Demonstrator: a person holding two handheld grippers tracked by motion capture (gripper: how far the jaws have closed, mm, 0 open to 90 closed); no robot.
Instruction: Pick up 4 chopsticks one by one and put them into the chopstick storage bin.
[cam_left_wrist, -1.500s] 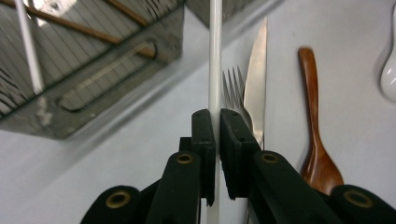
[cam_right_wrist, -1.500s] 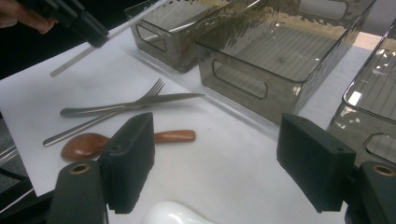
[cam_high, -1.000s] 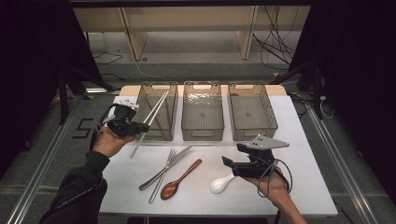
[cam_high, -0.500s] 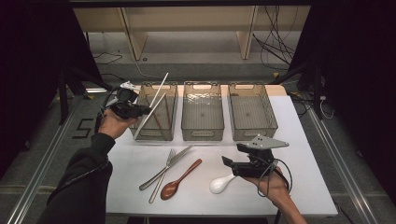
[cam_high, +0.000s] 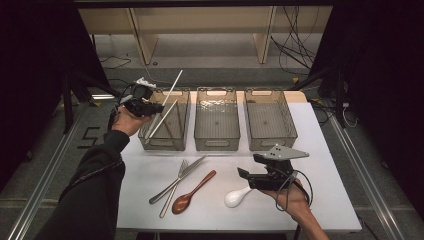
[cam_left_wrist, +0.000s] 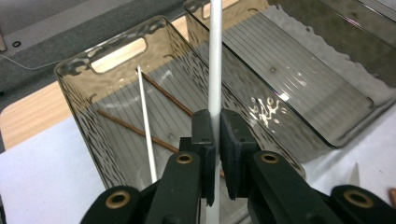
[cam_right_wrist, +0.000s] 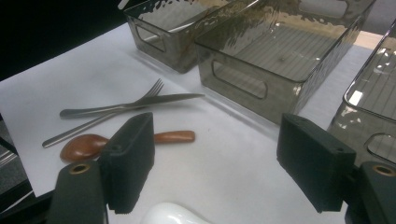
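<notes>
The left tongs (cam_left_wrist: 214, 140) clamp 1 white chopstick (cam_left_wrist: 215, 56) above the left bin (cam_high: 165, 145), seemingly holding 2 brown sticks. Right tongs (cam_right_wrist: 215, 168) gape over the white spoon (cam_high: 236, 197); fork (cam_high: 175, 180), knife (cam_high: 192, 167), brown spoon (cam_high: 192, 192) remain on the table (cam_high: 325, 190).

A fork (cam_high: 174, 187), knife (cam_high: 181, 177) and brown spoon (cam_high: 192, 193) lie crossed near the empty middle bin (cam_high: 216, 145).

Bright tabletop, dark surroundings, sharp focus
</notes>
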